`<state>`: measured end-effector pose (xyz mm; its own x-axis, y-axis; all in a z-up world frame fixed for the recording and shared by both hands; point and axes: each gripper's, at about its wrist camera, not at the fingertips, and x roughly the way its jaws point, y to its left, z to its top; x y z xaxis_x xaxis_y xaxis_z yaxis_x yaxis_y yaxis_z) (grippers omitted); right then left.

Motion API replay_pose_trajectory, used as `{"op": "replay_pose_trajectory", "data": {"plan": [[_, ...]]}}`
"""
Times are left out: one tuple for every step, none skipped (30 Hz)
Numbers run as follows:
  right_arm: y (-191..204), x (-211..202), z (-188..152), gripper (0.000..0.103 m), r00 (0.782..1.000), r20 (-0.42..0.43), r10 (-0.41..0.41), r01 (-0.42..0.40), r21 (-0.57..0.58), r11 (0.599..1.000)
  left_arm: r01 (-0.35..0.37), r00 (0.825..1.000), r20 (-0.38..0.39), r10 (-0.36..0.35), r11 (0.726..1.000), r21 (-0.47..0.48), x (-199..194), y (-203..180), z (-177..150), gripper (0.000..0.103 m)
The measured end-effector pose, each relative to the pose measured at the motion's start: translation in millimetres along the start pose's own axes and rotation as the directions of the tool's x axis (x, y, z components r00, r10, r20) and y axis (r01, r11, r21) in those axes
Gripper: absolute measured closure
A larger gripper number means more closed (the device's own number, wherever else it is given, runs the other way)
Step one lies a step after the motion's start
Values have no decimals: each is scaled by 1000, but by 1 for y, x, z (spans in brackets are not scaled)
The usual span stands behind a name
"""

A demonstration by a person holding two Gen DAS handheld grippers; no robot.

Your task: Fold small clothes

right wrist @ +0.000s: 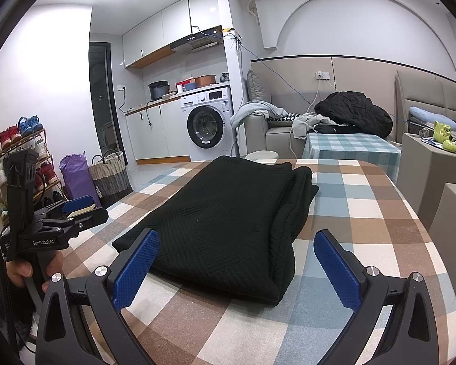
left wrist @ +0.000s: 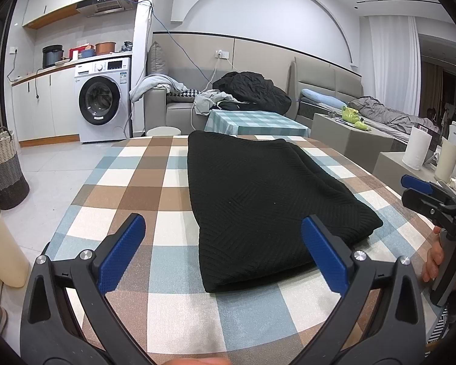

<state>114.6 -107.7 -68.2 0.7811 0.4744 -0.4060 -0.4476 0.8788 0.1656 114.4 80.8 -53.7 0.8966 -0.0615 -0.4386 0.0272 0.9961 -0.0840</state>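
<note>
Scene: a black knit garment [left wrist: 258, 200] lies on a table under a checked tablecloth [left wrist: 130, 194] in a studio flat, a washing machine [left wrist: 103, 100] against the wall beyond the garment.

Garment: folded into a long, narrow stack, flat on the cloth and roughly centred; layered edges show along its right side and at the corner far from the cameras.

Left gripper [left wrist: 223, 251]: blue pads spread wide, empty, hovering just short of the garment's near end, touching nothing.

Right gripper [right wrist: 237, 264]: also spread wide and empty, poised at the garment's near end; whether its left pad touches the knit cannot be told.

Hands: a hand [right wrist: 30, 266] grips the left tool's handle, left of the garment; fingers [left wrist: 434, 258] wrap the right tool's handle, right of the garment.

Done, by appearance: the lengthwise folds, with sides or sleeves seemingly tucked in.

Left, by judgement: probably a crosswise fold, near end carried to far end, to make a compact bundle; alternatively the piece may be finished and awaiting removal.

Other laundry: a dark heap [right wrist: 352, 112] on the sofa beyond the garment.
</note>
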Motion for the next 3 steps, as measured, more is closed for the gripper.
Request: {"op": "replay_pose_trajectory", "data": {"plan": [[0, 0, 0, 0, 1000, 0, 0, 0, 1, 1000, -2, 1000, 2, 2, 1000, 0, 0, 0, 0, 1], [0, -1, 0, 0, 1000, 0, 0, 0, 2, 1000, -5, 1000, 3, 5, 1000, 0, 1, 0, 0, 1], [0, -1, 0, 0, 1000, 0, -1, 1, 2, 1000, -5, 1000, 2, 5, 1000, 1, 2, 1, 0, 1]]}}
